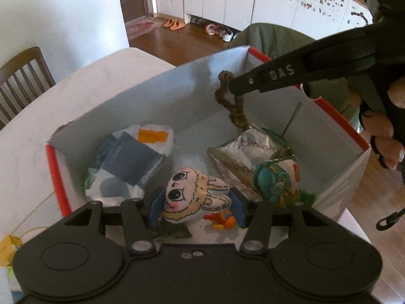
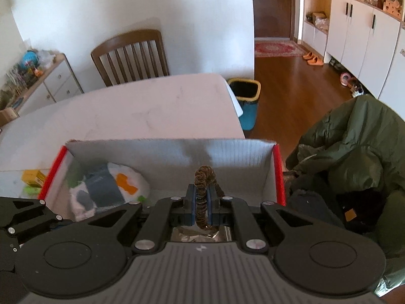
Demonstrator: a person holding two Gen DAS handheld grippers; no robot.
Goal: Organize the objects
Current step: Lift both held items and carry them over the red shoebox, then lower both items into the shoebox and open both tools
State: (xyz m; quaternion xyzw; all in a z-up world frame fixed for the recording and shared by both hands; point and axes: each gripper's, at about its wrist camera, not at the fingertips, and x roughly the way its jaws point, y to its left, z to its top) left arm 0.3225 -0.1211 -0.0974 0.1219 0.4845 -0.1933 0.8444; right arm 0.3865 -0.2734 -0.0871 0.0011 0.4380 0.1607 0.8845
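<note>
**Both grippers loaded over the box**

While our left gripper (image 1: 196, 204) hangs above the red-edged box (image 1: 54, 167), its blue pads are clamped on a flat bunny plush (image 1: 195, 195). Our right gripper (image 2: 201, 197) pinches a brown scrunchie (image 2: 202, 185) tight between its fingers, holding it over the box's right half, just above a silver snack packet (image 1: 248, 149). A dark-blue pouch (image 1: 131, 162) lies at the box's left.

A pale table (image 2: 141, 106) stands by a white wall (image 2: 126, 7), a wooden chair (image 2: 130, 55) tucked behind it. The wood floor (image 2: 286, 93) runs to white cupboards (image 2: 354, 38) (orange slippers (image 2: 314, 59) lie nearby), past a red rug (image 2: 278, 48) and dark door (image 2: 273, 5).
</note>
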